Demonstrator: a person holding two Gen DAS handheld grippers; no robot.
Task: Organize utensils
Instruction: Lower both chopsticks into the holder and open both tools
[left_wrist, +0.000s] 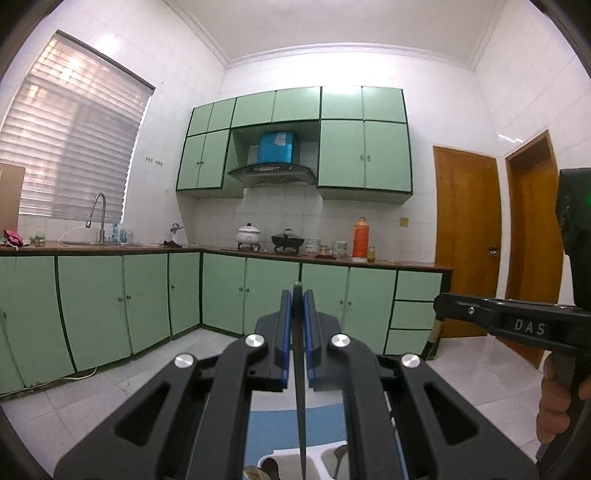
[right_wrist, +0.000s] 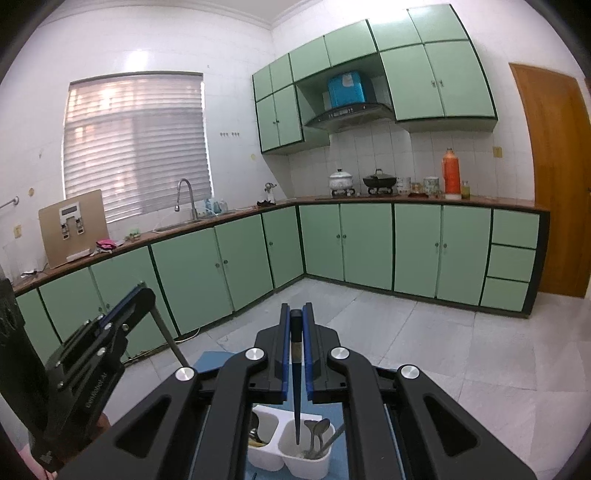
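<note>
My left gripper (left_wrist: 297, 295) is shut on a thin dark utensil (left_wrist: 300, 387) that hangs down between its blue pads toward a white holder (left_wrist: 317, 459) at the bottom edge. My right gripper (right_wrist: 295, 314) is shut on a dark pointed utensil (right_wrist: 296, 387), a chopstick or slim knife, whose tip hangs over the right compartment of the white two-compartment utensil holder (right_wrist: 291, 459). That compartment holds metal spoons (right_wrist: 318, 432). The left compartment holds dark utensils (right_wrist: 255, 435). The left gripper also shows in the right wrist view (right_wrist: 125, 306), holding a grey blade-like utensil (right_wrist: 168, 336).
The holder stands on a blue mat (right_wrist: 210, 360) over a pale tiled floor. Green cabinets (right_wrist: 369, 243) line the walls under a brown counter (right_wrist: 424, 199) with pots, an orange flask (right_wrist: 451, 170) and a sink tap (right_wrist: 184, 195). Wooden doors (left_wrist: 467, 240) stand at the right.
</note>
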